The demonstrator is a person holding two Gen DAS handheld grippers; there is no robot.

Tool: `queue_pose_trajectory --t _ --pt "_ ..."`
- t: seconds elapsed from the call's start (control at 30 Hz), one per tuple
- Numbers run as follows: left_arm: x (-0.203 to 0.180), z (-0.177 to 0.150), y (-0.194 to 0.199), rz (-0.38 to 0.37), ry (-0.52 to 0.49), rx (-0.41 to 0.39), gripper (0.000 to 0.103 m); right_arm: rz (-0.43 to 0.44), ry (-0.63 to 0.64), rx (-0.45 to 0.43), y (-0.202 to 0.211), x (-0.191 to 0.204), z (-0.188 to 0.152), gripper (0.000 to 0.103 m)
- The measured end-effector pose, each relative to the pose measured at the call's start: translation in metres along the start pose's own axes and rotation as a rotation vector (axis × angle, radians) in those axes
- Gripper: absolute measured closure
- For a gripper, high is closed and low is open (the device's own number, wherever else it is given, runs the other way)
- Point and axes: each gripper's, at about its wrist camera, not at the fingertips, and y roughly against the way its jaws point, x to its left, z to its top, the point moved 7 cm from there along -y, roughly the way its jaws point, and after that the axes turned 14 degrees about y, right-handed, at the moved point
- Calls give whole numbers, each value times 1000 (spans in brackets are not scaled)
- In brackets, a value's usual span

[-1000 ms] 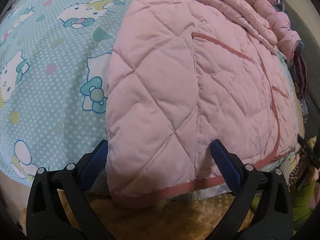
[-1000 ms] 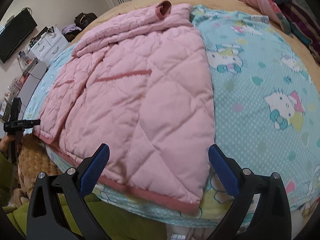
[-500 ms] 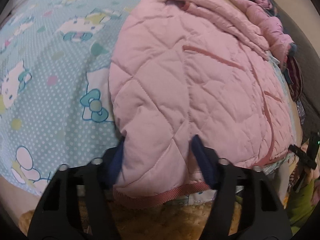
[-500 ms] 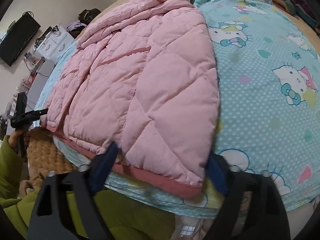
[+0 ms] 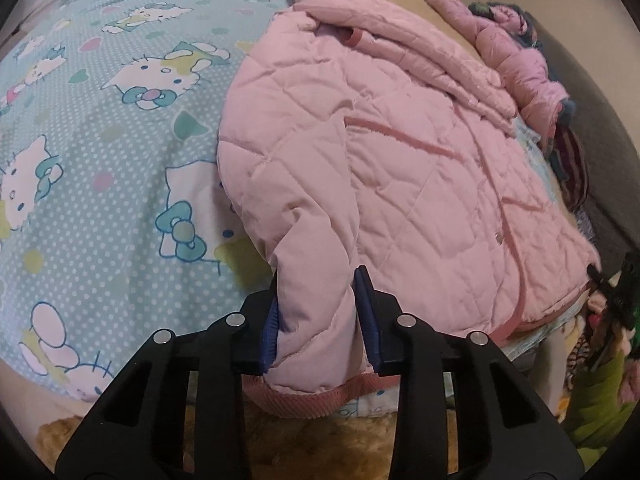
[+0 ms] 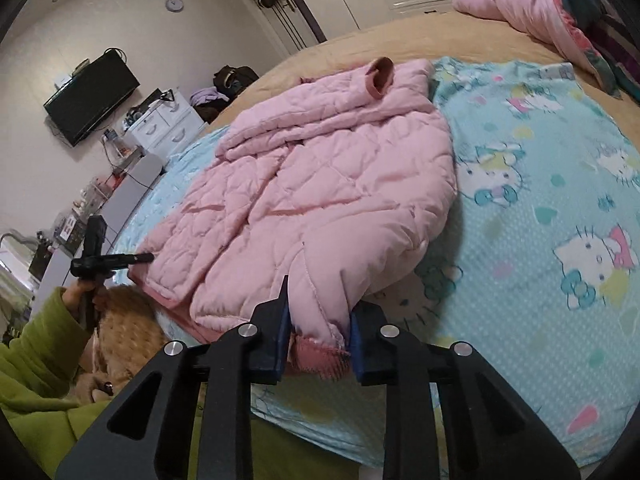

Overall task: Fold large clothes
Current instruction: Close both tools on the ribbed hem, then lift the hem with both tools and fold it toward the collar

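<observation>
A pink quilted jacket [image 5: 400, 184] lies spread on a blue cartoon-cat blanket [image 5: 100, 160] on the bed. My left gripper [image 5: 320, 316] is closing on the jacket's near hem corner, and a bunched fold of fabric is pinched between its blue pads [image 5: 366, 312]. At the other hem corner of the jacket [image 6: 320, 216], my right gripper [image 6: 319, 332] is also closing, its pads pressing on the hem trim [image 6: 316, 354]. That corner is raised a little off the blanket [image 6: 540, 220]. The left gripper [image 6: 100, 258] also shows side-on at the far left, in a green-sleeved hand.
Another pink puffy coat [image 6: 532, 4] and dark clothes are piled at the bed's far end. A tan bedspread [image 6: 400, 36] lies under the blanket. A fuzzy tan cover [image 5: 320, 448] hangs at the near edge. A TV [image 6: 92, 96] and white drawers [image 6: 168, 124] stand beyond the bed.
Both grippers went from wide open around the hem to closed on its two corners. The fabric is now bunched between the pads, and the right corner has lifted slightly.
</observation>
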Motion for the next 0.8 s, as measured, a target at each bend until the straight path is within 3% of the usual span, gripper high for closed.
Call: queue_pose_trajectory --t 0.07,0.23,0.3,0.37,0.47,0.5,0.53,0.57,0.6,0.7,0.8 --pt "0 -4 -3 19 -11 17 72 1 0 20 -1 -2 -4 80" --pt "0 -12 -11 59 -28 59 59 12 -51 91 -15 -9 -29 66" --pt "-1 -17 -16 89 -49 90 45 11 -67 126 -23 -10 -41 59" --pt "0 -21 -21 109 -50 121 41 6 -88 156 -31 -12 -52 50" --pt "-1 -24 -21 112 -51 116 42 1 -85 156 -33 -10 -56 49" --pt "-1 -25 -20 114 -56 101 49 3 -79 155 -33 -9 -54 49" --pt "-1 -24 -18 121 -62 83 55 -2 -71 150 -32 -8 -53 57" --pt "-1 -24 -17 119 -65 70 65 -6 -58 131 -29 -8 -48 71" --pt "-3 -23 -14 111 -72 53 74 4 -48 107 -25 -6 -43 76" --pt "-7 -17 -1 64 -78 0 86 6 -5 27 -11 1 -25 82" --pt "-15 -5 15 3 -55 -59 88 5 37 -56 1 8 -2 84"
